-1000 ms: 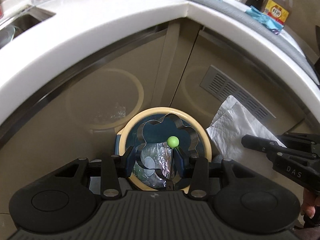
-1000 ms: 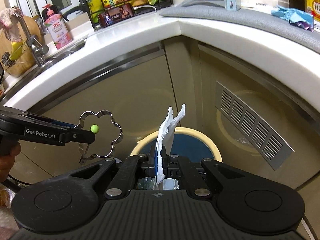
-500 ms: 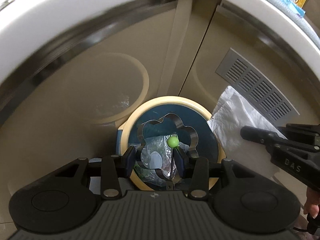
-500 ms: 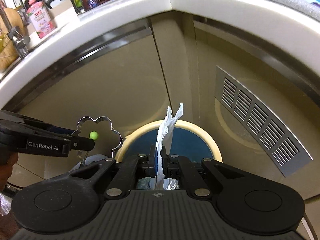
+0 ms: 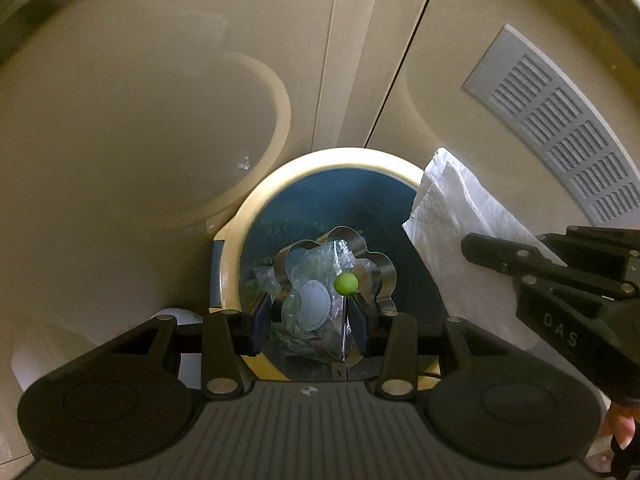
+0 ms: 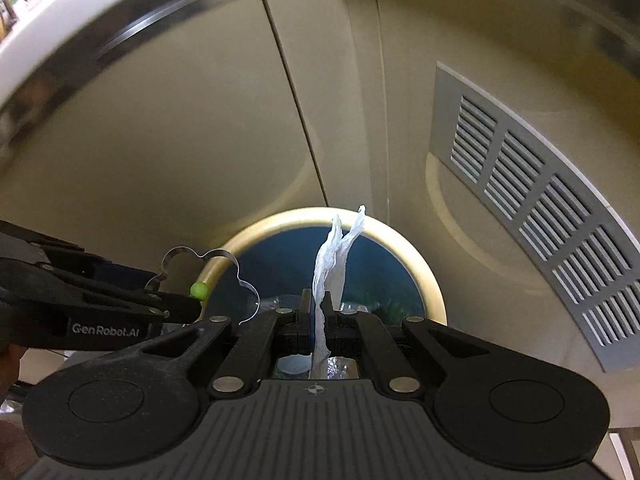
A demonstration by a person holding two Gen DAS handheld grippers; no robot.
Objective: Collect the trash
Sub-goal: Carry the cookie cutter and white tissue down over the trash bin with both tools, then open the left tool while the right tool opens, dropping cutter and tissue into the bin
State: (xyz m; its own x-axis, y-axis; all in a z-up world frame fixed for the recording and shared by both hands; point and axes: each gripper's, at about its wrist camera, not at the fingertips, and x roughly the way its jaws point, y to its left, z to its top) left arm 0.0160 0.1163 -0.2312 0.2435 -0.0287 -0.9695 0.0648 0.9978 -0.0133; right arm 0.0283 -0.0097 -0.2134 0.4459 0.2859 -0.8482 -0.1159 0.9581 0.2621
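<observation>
Your left gripper (image 5: 310,316) is half open, clamping a flower-shaped metal ring (image 5: 382,268) above the bin (image 5: 240,216). Your right gripper (image 6: 319,312) is clenched on a white tissue (image 6: 330,264).

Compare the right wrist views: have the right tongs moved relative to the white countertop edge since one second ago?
Yes. The right tongs have dropped: the countertop edge now sits far higher in view, and the bin rim looms larger.
</observation>
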